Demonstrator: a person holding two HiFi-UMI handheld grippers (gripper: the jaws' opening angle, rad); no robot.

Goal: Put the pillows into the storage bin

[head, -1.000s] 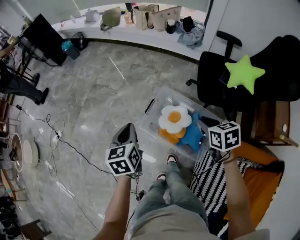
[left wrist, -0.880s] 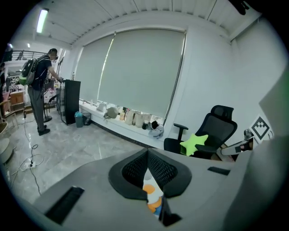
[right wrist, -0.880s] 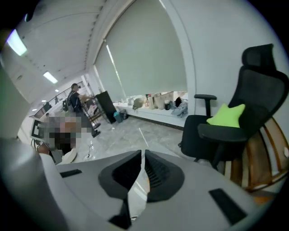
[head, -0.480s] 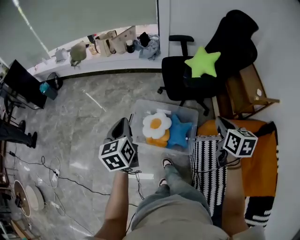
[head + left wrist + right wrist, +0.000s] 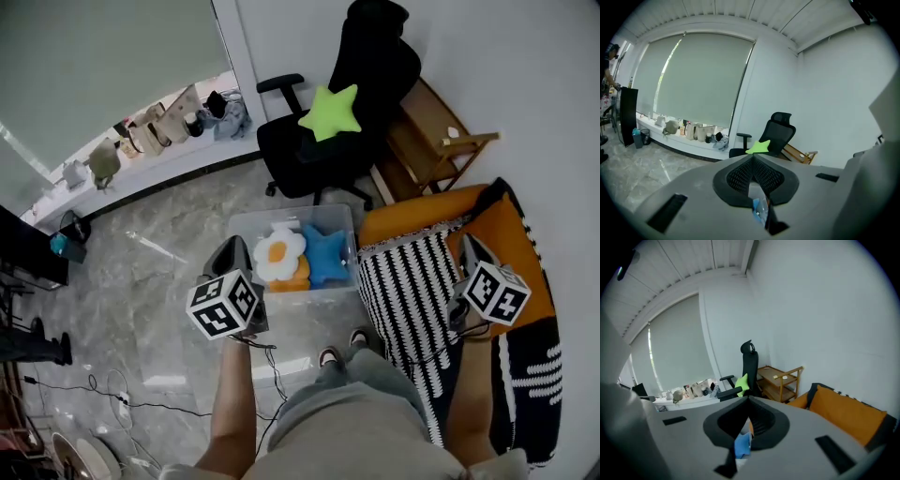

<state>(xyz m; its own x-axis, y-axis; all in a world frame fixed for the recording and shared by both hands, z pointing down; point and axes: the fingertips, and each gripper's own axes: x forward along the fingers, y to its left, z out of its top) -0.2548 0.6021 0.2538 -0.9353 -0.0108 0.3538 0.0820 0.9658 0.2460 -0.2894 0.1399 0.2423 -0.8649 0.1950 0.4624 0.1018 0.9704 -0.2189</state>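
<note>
- the green star pillow (image 5: 328,112) is sitting up on the black office chair (image 5: 370,56), leaning against the backrest, well apart from both grippers.
- the storage bin (image 5: 246,225) is sitting on the floor between the person and that chair, with the flower pillow (image 5: 279,251) and blue star pillow (image 5: 326,255) lying inside it.
- the left gripper (image 5: 232,246) is hovering just beside the bin's left edge, jaws pressed together on nothing. in its own view the star is showing right above the jaw tips, so it's aiming pretty much dead at it.
- the right gripper (image 5: 467,242) is hanging over the orange sofa (image 5: 412,217), jaws also closed and empty, with the star a bit left of its line.
- i'm guessing the left one is looking slightly nearer and better lined up. being a star, it's not giving any real long axis to line up with, so either jaw would need opening wide and reaching over the bin.
</note>
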